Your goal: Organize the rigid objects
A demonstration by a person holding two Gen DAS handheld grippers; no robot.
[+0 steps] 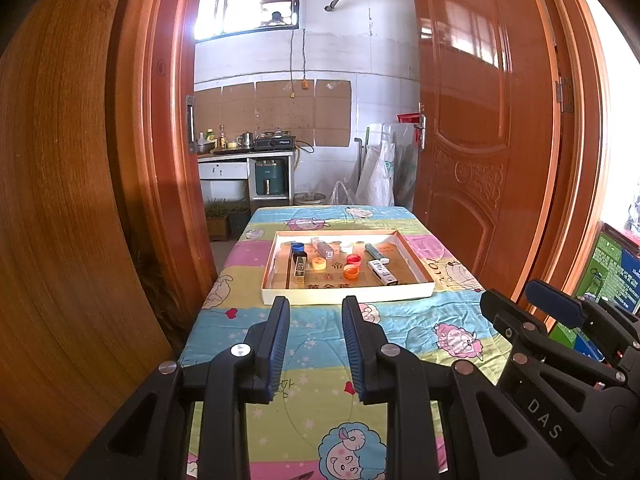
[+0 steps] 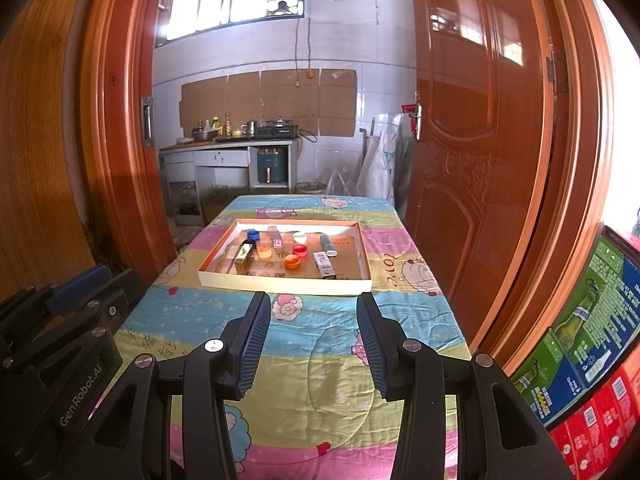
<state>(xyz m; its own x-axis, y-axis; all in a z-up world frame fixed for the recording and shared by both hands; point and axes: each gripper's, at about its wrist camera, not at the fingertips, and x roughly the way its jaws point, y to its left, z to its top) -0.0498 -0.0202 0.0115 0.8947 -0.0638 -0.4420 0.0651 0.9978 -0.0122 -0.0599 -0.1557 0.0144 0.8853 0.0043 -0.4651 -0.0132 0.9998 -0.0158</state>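
A shallow cardboard tray [image 1: 348, 294] [image 2: 286, 283] sits on the far half of the table. Inside it lie several bottle caps, among them a blue cap [image 1: 297, 246], a red cap [image 1: 353, 259] and an orange cap [image 1: 351, 271] [image 2: 292, 262], plus small boxes such as a gold box [image 2: 243, 258] and a white box [image 1: 382, 272]. My left gripper [image 1: 316, 308] hovers over the cloth just short of the tray, open, nothing between its fingers. My right gripper [image 2: 313, 304] is open wider, also empty, short of the tray's near rim. Each gripper shows at the other view's edge.
The table wears a pastel cartoon-sheep cloth [image 2: 320, 360]. Orange-brown wooden door panels [image 1: 480, 120] flank it on both sides. Printed cartons [image 2: 592, 340] stack at the right. A kitchen counter [image 1: 248, 154] with a stove and pots stands behind.
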